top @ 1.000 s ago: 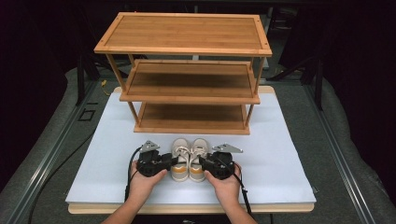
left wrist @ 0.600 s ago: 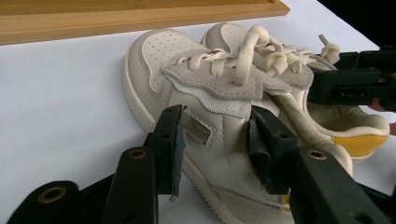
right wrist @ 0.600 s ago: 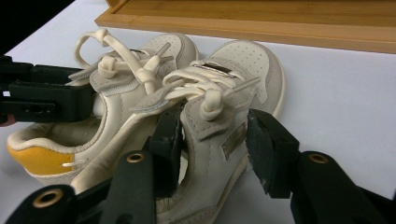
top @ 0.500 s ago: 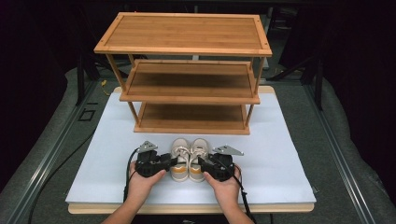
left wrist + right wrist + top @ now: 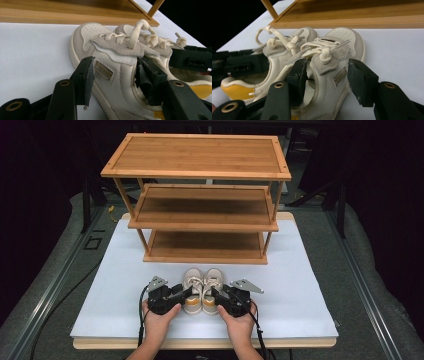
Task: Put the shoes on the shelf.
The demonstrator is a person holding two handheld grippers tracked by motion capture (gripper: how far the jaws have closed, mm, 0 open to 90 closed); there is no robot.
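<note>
A pair of small cream sneakers stands side by side on the white board (image 5: pixel 300 295), toes toward the wooden shoe rack (image 5: pixel 205 155). My left gripper (image 5: pixel 183 295) (image 5: pixel 115 72) straddles the outer wall of the left shoe (image 5: pixel 192 281) (image 5: pixel 110 57), one jaw outside and one inside the opening. Its jaws have just been opening, and the pads stand off the leather. My right gripper (image 5: pixel 218 296) (image 5: pixel 325 75) straddles the right shoe (image 5: pixel 213 280) (image 5: pixel 329 72) the same way, also just opened, with a gap at its outer pad. Both shoes rest on the board.
The three-tier rack stands just beyond the shoes, its bottom shelf (image 5: pixel 205 245) bare and low. White board stretches to either side of the shoes. Dark grey floor with metal rails (image 5: pixel 60 275) surrounds the board.
Both grippers' jaws have spread a little wider around the shoe walls. Hands and shoes have stayed where they were.
</note>
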